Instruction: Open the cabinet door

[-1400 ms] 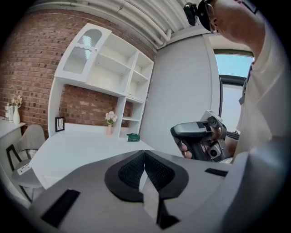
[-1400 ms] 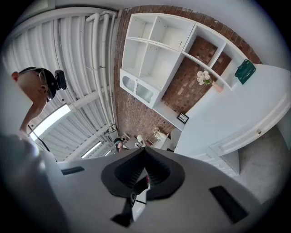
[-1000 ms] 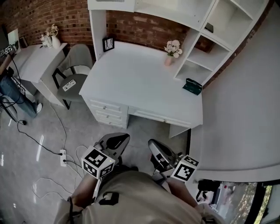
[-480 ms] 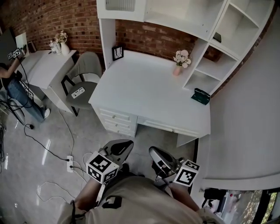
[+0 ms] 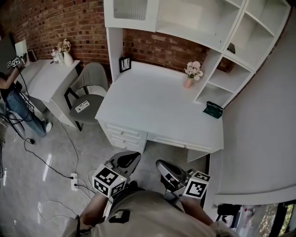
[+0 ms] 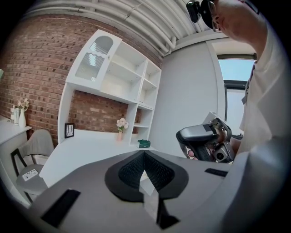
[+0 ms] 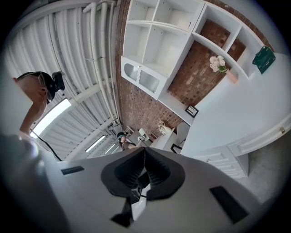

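We hold the left gripper and right gripper side by side, jaws pressed together, empty. The cabinet door is closed, well ahead and above them, beyond the desk.

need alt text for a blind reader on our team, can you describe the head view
A person looks down at a white desk with a shelf hutch against a brick wall, holding the left tool and right tool low in front, short of the desk. The hutch's closed cabinet door sits top left; a flower vase stands on the desk.
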A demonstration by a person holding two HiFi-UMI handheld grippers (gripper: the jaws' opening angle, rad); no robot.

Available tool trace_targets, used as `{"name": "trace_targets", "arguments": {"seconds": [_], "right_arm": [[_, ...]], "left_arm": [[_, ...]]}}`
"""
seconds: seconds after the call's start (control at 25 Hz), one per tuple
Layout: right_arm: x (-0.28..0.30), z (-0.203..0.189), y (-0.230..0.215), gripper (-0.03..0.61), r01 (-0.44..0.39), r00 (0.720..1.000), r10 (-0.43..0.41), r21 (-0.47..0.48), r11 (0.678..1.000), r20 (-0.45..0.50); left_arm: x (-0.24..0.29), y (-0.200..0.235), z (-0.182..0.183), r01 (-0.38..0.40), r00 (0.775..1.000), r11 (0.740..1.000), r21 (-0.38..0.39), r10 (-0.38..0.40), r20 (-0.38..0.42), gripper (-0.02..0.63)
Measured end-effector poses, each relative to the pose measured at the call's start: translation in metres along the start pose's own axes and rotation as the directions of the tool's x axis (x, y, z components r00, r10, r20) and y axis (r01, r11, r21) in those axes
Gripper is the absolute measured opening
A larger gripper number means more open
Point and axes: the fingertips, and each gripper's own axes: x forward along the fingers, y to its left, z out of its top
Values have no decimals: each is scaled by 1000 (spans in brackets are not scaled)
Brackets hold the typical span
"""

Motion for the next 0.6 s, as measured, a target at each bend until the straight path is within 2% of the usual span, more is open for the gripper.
{"name": "trace_targets", "arguments": {"seconds": [0.24, 0.44, 0.6], "right_arm": [[25, 0, -2, 26, 40, 998, -40, -22, 999, -37], [51, -5, 3, 26, 27, 998, -29, -31, 999, -56], [71, -16, 9, 26, 16, 995, -20, -42, 999, -96]], "left_arm": [[-5, 24, 8, 8, 1000, 1000, 5, -8, 10, 15], [-17, 45, 11, 5, 1000, 1000, 11, -5, 16, 15], [-29, 61, 5, 7, 1000, 1000, 5, -7, -10, 15]]}}
